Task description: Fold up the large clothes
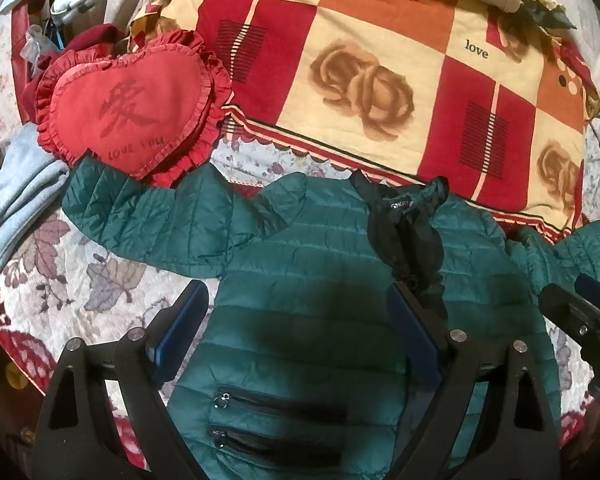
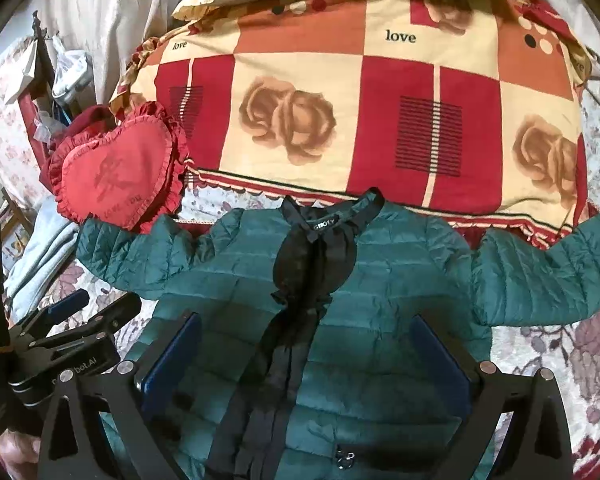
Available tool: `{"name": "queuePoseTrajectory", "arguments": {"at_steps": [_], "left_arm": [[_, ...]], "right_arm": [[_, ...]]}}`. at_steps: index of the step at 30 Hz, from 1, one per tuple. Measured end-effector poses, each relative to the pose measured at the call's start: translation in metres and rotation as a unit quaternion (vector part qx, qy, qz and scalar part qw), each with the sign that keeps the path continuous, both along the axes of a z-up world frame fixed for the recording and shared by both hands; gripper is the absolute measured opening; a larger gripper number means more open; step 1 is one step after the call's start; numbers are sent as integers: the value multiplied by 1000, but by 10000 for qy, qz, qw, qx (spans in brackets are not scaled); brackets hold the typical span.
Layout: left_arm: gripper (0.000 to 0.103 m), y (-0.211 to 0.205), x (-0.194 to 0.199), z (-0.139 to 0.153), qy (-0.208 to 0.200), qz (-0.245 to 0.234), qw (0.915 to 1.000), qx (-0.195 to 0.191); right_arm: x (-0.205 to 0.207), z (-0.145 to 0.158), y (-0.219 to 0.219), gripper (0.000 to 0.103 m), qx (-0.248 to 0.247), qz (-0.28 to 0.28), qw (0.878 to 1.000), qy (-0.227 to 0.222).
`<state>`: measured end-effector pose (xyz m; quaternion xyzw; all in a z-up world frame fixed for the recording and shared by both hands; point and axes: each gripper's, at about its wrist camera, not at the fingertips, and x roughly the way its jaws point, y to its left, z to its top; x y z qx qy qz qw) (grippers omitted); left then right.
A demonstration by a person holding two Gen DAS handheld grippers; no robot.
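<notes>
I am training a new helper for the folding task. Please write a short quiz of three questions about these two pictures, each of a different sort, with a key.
1. True or false: both sleeves of the green jacket are already folded over its body.
2. What touches the end of the jacket's sleeve near the red heart pillow?
A. the pillow
B. the left hand-held gripper
C. a book
3. Fill in: the right hand-held gripper is ____, holding nothing.

Key: 1 false, both sleeves lie spread outward; 2 A; 3 open.
</notes>
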<state>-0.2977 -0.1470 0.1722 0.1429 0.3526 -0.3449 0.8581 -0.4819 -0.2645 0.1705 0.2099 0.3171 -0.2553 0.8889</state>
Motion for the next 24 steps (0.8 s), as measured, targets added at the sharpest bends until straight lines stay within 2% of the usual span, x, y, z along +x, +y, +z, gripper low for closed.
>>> {"name": "queuePoseTrajectory", "arguments": {"at_steps": [3,4,8,12,14,17,24], "left_arm": [[90,0,-2,-5,-12,-3,10000,18],[90,-1,-3,-7,-11,-15,10000,39],[90,-2,-6,-12,-3,-20,10000,84],[90,-2,-6,-13,23,19,10000,60],[90,-1,-3,-13,60,52,10000,39],[90,0,0,-14,80,118,9999,27],[90,-2,0,-17,-18,134,9999,87]], "right_arm": [[-2,-2,-2,103,18,-19,10000,-7],[6,-6,-3,103,416,104,9989,188],[11,-14,-4,103,685,58,9973,278],[16,-16,-3,103,532,-30,9977,412],[12,-17,1,103,412,2,9990,190],[11,-19,-1,103,529,9,9986,69],[16,-26,-1,103,427,-155,9984,336]]}}
